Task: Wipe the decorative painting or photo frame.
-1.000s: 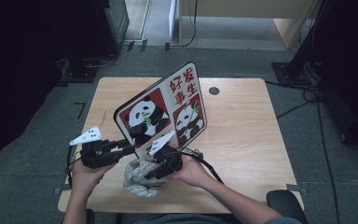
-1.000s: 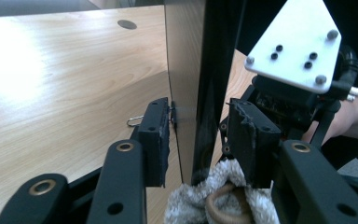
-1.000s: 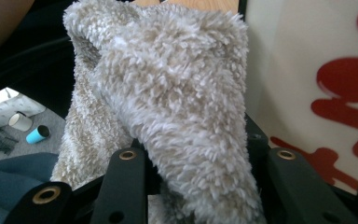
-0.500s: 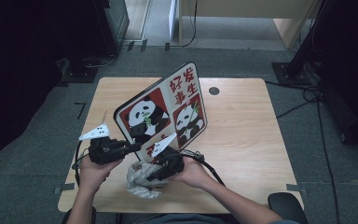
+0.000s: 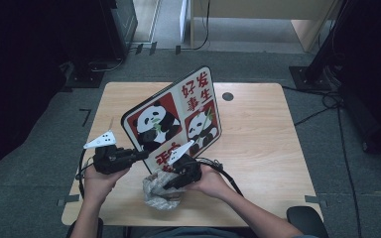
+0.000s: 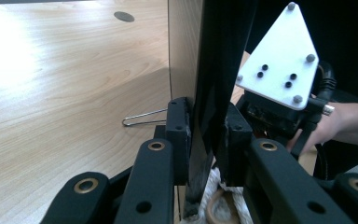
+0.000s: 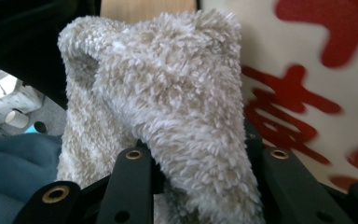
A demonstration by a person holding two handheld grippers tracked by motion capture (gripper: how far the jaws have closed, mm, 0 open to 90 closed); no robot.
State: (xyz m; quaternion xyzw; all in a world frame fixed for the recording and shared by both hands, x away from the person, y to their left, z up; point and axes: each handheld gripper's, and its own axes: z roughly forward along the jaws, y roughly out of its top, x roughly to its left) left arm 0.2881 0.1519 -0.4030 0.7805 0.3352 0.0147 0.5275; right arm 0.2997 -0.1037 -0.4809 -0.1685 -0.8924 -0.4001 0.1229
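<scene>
Panda board point(image 5: 178, 121) stands tilted on wooden table point(image 5: 258, 144), high view; my left gripper point(image 5: 138, 155) at its lower left edge, my right gripper point(image 5: 167, 182) on fluffy cloth point(image 5: 161, 193) below. Left gripper view: my jaws, just closing, pinch board edge point(image 6: 214, 93). Right gripper view: my jaws clamp cloth point(image 7: 168, 116) against board point(image 7: 307, 70).

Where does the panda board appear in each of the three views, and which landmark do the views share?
High view: panda board stands tilted at table centre.
Left gripper view: its dark edge runs up the middle, clamped between the jaws.
Right gripper view: its red-lettered face is at the right.
Shared landmark: fluffy cloth at the board's bottom edge.
</scene>
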